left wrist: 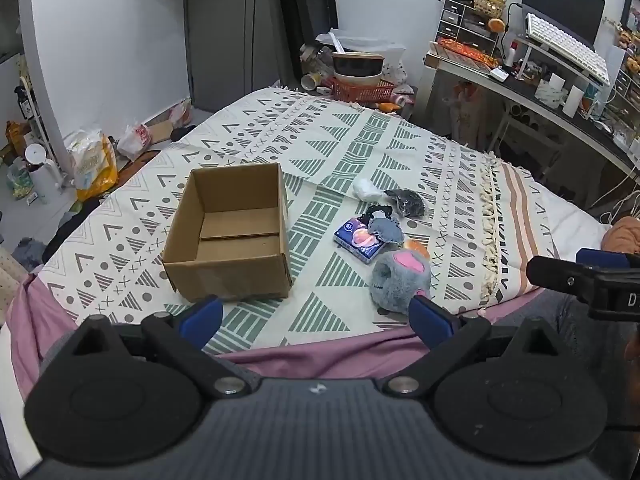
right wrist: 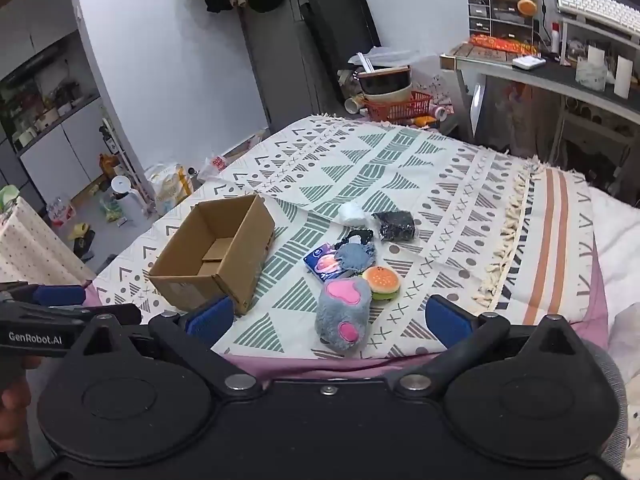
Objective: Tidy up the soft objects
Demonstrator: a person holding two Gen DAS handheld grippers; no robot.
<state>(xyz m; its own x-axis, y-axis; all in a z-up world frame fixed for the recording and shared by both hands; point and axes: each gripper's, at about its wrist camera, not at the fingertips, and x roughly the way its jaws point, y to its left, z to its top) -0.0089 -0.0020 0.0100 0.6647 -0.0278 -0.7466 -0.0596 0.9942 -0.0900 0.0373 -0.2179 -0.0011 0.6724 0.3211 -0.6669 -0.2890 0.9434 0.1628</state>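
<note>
progress: not begun | cardboard box (left wrist: 230, 236) ahead-left of left claw (left wrist: 316, 316), empty | plush paw (right wrist: 342, 314), burger toy (right wrist: 383, 282) ahead of right claw (right wrist: 334, 316) | both claws spread, holding nothing

each gripper is black plastic with two round discs behind the fingers, silver screws at the link joints and blue pads (left wrist: 202, 316) on the fingertips. the left gripper (right wrist: 60, 300) carries white "genrobot.ai" lettering behind its fingers.

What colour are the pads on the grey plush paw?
Pink, on grey fur; the plush paw shows best in the right wrist view.
</note>
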